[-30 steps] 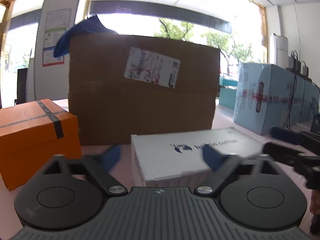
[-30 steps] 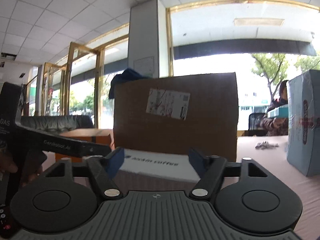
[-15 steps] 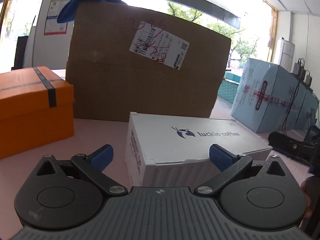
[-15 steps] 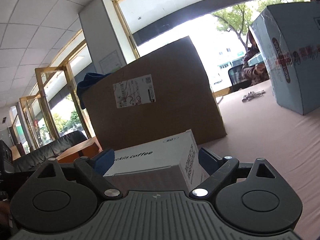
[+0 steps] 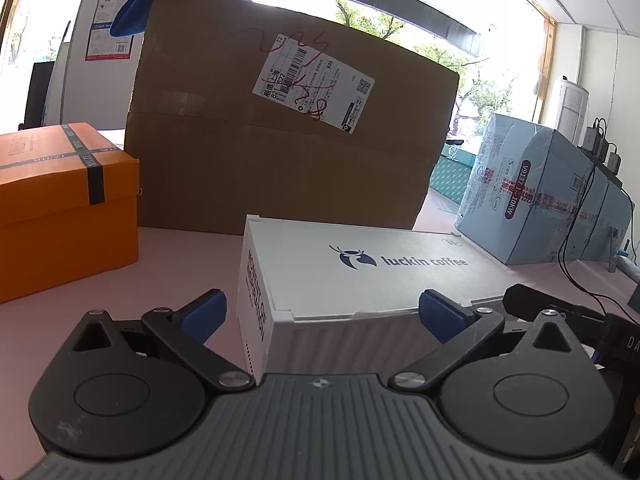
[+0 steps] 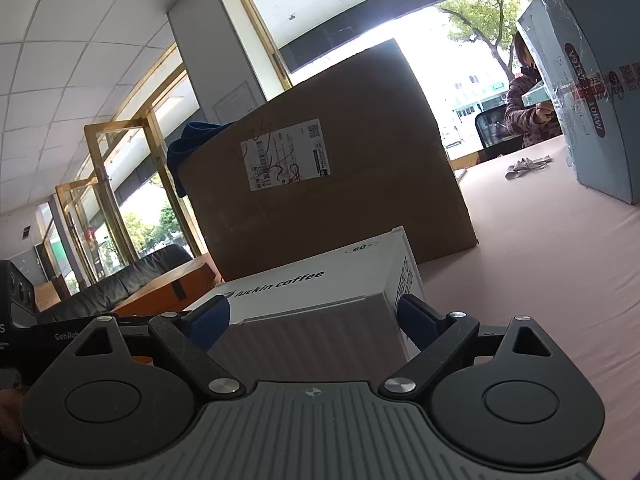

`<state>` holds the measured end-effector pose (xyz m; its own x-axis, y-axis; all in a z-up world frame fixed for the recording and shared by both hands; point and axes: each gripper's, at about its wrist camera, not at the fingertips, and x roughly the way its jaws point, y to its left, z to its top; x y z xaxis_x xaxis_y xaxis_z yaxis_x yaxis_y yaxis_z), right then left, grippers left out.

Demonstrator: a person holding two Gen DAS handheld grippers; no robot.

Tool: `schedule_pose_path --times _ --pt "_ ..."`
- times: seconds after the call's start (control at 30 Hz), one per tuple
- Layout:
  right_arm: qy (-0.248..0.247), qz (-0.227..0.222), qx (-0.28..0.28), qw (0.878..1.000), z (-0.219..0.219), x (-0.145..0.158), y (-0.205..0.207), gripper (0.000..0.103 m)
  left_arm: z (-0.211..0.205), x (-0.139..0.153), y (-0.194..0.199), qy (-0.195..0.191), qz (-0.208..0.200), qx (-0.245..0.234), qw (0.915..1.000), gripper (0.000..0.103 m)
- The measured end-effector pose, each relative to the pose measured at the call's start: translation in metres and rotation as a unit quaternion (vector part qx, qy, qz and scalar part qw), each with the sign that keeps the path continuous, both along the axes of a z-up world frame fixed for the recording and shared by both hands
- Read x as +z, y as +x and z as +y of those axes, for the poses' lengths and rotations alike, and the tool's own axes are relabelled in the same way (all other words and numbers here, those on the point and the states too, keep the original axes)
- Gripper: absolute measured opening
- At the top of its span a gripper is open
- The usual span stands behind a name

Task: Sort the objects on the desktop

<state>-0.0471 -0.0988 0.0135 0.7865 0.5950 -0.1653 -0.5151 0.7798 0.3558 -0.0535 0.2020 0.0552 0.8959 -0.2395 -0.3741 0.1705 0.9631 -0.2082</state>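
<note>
White box (image 5: 372, 276) printed "luckin coffee" lies flat on the pink surface (image 5: 188, 248), long axis running left to right. The left hand-held gripper (image 5: 320, 316) and right hand-held gripper (image 6: 316, 320) both stand spread apart, each at a near corner. Just behind stands a brown carton (image 5: 280, 136) with a shipping label; an orange box (image 5: 60, 204) sits left, a blue package (image 5: 536, 196) right.

Left gripper (image 5: 320, 314) low, level, jaws spread wide. Right gripper (image 6: 314, 320) tilted, jaws likewise wide apart.
</note>
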Motion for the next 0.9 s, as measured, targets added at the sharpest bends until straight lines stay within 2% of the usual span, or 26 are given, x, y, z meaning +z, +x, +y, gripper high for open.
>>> schedule_pose_path --times 0.2,0.33,0.6,0.8,0.9 --pt "-0.059 -0.014 0.023 0.998 0.027 0.005 0.001 0.091 0.005 0.003 -0.003 0.000 -0.007 0.026 0.9996 0.103" --pt "-0.084 -0.018 0.039 0.996 0.052 0.003 0.013 0.091 0.014 0.004 0.001 0.007 -0.008 0.074 0.9972 0.103" --pt "-0.077 0.007 0.042 0.996 0.096 0.006 0.046 0.091 0.042 0.005 0.012 0.001 -0.003 0.137 0.9906 0.103" --pt "-0.086 0.000 0.026 0.996 0.104 0.013 0.049 0.091 0.066 0.005 0.023 -0.004 0.002 0.176 0.9843 0.103" --pt "-0.090 -0.003 0.018 0.996 0.109 0.017 0.050 0.091 0.078 0.003 0.027 -0.033 0.015 0.170 0.9848 0.103"
